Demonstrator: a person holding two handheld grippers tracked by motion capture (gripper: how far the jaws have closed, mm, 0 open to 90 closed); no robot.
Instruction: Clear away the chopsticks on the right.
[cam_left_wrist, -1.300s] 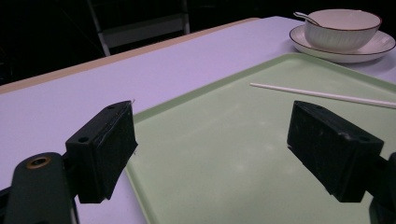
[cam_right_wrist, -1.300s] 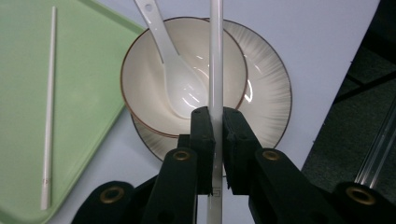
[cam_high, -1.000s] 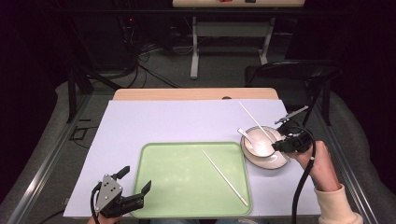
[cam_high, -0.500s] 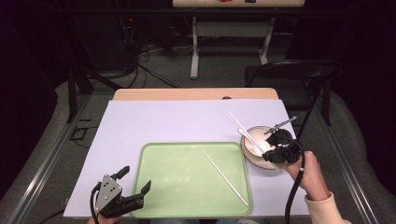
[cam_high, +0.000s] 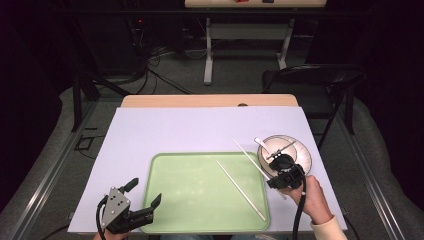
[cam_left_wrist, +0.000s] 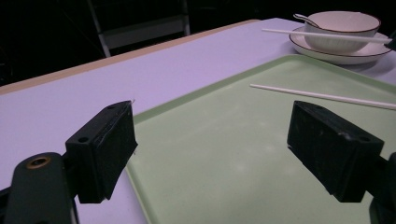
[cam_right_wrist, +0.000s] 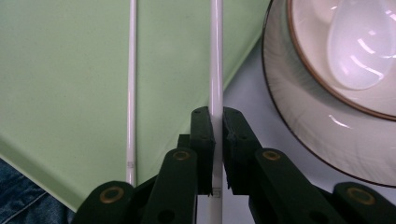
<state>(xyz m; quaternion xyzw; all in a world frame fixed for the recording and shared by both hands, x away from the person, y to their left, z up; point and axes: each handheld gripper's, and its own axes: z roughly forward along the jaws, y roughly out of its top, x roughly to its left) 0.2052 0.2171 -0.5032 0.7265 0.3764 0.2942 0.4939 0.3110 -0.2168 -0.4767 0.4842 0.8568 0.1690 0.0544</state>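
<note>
My right gripper (cam_high: 276, 181) (cam_right_wrist: 218, 126) is shut on a white chopstick (cam_high: 250, 157) (cam_right_wrist: 216, 56) near its close end. It holds the stick low over the seam between the green tray (cam_high: 190, 200) (cam_right_wrist: 60, 70) and the plate (cam_high: 303, 159) (cam_right_wrist: 303, 121). A second chopstick (cam_high: 241, 190) (cam_right_wrist: 132, 84) (cam_left_wrist: 327, 96) lies flat on the tray, roughly parallel to it. A cream bowl (cam_high: 290, 147) (cam_left_wrist: 343, 28) with a white spoon (cam_high: 261, 142) (cam_right_wrist: 359, 42) stands on the plate. My left gripper (cam_high: 145, 191) (cam_left_wrist: 210, 144) rests open at the tray's near left corner, nothing between its jaws.
The tray and plate sit on a pale lilac table cover (cam_high: 200, 130). Beyond the table's far wooden edge (cam_high: 210, 101) stand a dark chair (cam_high: 310, 77) and a desk frame with cables on the floor.
My right gripper has come down and left with the chopstick, from above the bowl to the tray's right edge. The left gripper has stayed put.
</note>
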